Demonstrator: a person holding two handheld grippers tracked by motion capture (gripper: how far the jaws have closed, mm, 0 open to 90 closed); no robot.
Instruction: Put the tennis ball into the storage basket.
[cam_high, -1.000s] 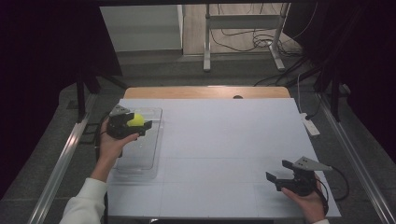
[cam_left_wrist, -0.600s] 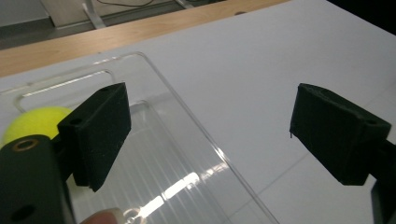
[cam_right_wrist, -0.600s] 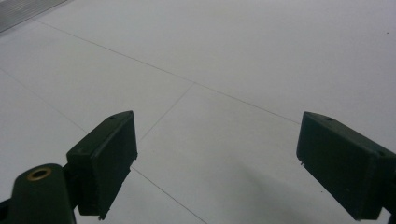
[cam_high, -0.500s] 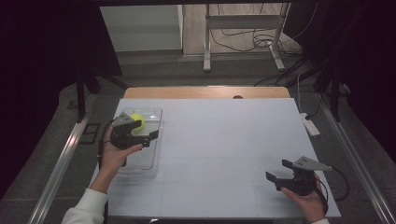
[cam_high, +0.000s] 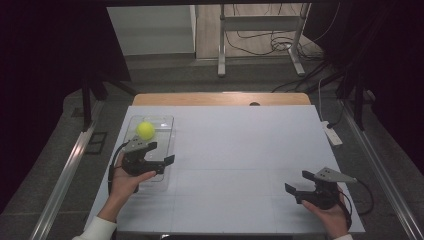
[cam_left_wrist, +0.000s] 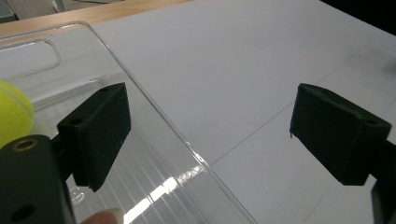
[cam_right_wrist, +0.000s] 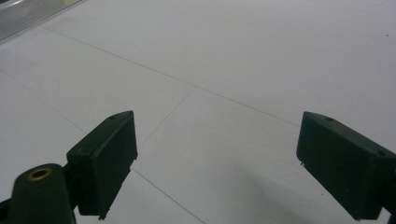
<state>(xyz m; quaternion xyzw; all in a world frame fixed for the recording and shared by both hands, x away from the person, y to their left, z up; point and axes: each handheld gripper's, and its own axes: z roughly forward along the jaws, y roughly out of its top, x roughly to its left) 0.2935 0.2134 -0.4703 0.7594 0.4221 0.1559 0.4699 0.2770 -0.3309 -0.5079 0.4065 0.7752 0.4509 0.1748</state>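
A yellow ball (cam_high: 145, 130) lies in the far end of a clear plastic tray (cam_high: 165, 131) at the table's left. My left gripper (cam_high: 161, 153) hovers open over the tray's near half, a little nearer to me than the ball. In the left gripper view the ball (cam_left_wrist: 13, 116) peeks in at the left edge, outside the wide-apart jaws of the gripper (cam_left_wrist: 212, 133). The tray's rim (cam_left_wrist: 154, 112) runs between those jaws. My right gripper (cam_high: 298, 182) rests open near the front right of the table. In its own view the right gripper (cam_right_wrist: 217, 163) has bare table between its jaws.
The white table top (cam_high: 240, 150) has a wooden strip (cam_high: 220, 98) along its far edge. A white power strip (cam_high: 332, 133) lies at the right edge. Metal stand legs (cam_high: 220, 45) and cables are on the floor beyond.
My left gripper has drawn back toward me from the ball, which stays in the tray's far end. The right gripper has not moved.
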